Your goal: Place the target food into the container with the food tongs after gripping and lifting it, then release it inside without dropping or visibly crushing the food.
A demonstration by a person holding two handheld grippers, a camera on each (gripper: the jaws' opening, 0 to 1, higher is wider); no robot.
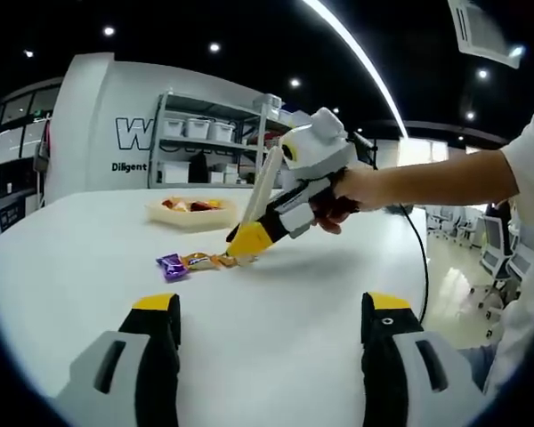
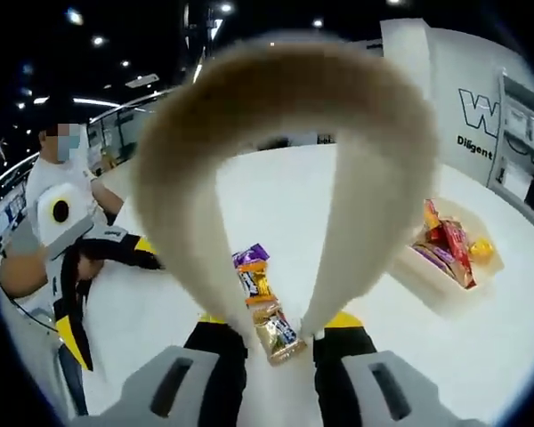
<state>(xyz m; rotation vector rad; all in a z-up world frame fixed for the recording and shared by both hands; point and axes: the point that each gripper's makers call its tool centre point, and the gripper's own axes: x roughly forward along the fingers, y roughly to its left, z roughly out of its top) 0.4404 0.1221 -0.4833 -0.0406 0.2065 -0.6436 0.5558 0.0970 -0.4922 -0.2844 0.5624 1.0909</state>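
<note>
White tabletop (image 1: 89, 294) stretches under both grippers. In the left gripper view, the left gripper (image 1: 271, 316) hovers low over the bare table with its yellow-tipped jaws spread wide apart and nothing between them. Across from it, a person's hand holds the right gripper (image 1: 249, 238), which points down at the table and clamps a pair of cream food tongs (image 1: 265, 182). In the right gripper view the tongs (image 2: 280, 169) loop upward, their two arms spread, and their tips straddle a wrapped snack (image 2: 279, 334) lying on the table; they look unclenched. Two more wrapped snacks (image 2: 253, 269) lie just beyond. A shallow cream tray (image 2: 427, 289) holding colourful wrapped snacks sits well apart, to the right.
</note>
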